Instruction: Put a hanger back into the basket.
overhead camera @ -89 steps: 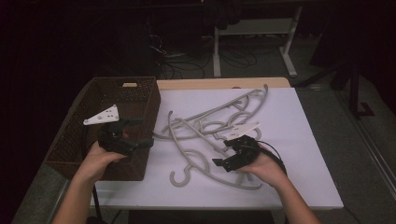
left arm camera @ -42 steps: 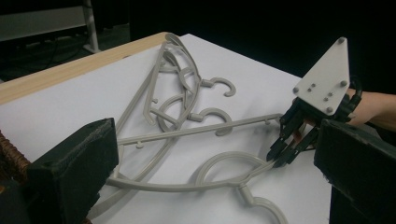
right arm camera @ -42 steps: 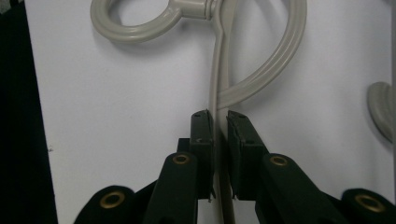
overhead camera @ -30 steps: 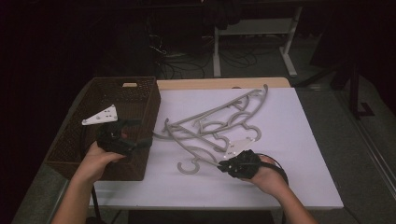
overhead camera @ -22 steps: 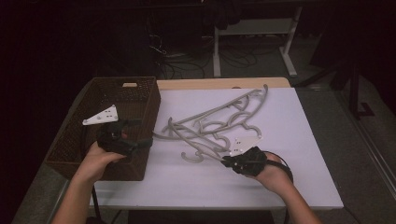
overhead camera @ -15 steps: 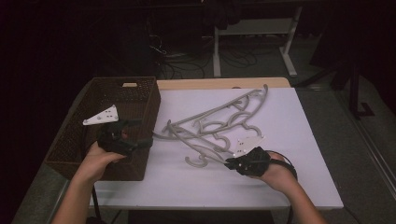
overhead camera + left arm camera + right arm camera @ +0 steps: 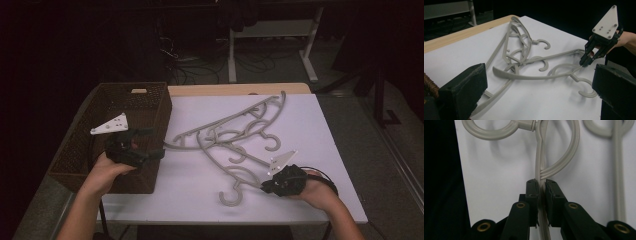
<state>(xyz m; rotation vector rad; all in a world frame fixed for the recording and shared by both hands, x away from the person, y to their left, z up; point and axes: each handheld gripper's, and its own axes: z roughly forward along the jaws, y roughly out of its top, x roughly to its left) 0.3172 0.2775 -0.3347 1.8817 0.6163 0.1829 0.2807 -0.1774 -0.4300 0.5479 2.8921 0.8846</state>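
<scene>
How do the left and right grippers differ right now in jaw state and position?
The left gripper has its jaws wide apart and holds nothing, while the right gripper is shut on the near hanger. The left gripper hangs over the basket rim at the table's left; the right gripper sits low at the near right edge. Both are black, hand-held, and carry a pale three-cornered plate.

— Where's the basket (image 7: 150, 107)?
— At the table's (image 7: 320, 130) left edge, partly overhanging it.
— And the hangers (image 7: 227, 137)?
— Piled mid-table, right of the basket, one hook (image 7: 231, 196) near the front edge.
</scene>
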